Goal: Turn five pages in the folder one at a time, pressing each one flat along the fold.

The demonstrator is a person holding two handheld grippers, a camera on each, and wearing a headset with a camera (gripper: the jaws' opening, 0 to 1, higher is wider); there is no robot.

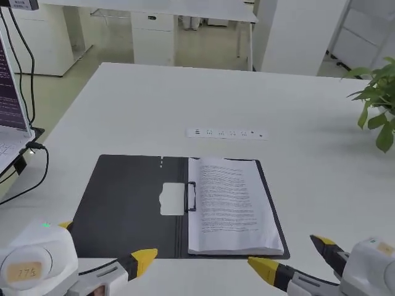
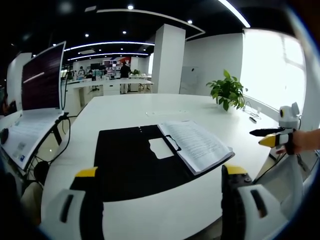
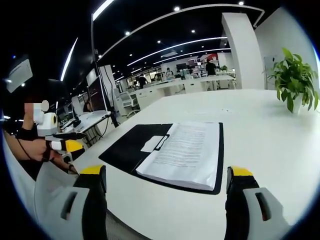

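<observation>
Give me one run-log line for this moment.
folder: open flat on table | pages: stacked on right half | left gripper: open, holding nothing | right gripper: open, holding nothing

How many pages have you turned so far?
None, it seems: the paper stack lies on the right half of the folder; the left half holds none. The left gripper and right gripper hover open at its near edge, holding nothing. All five turns remain.

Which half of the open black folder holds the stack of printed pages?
The half on the person's right: the white printed stack lies there, beside the clip. The left half is bare black cover with one small white slip.
</observation>
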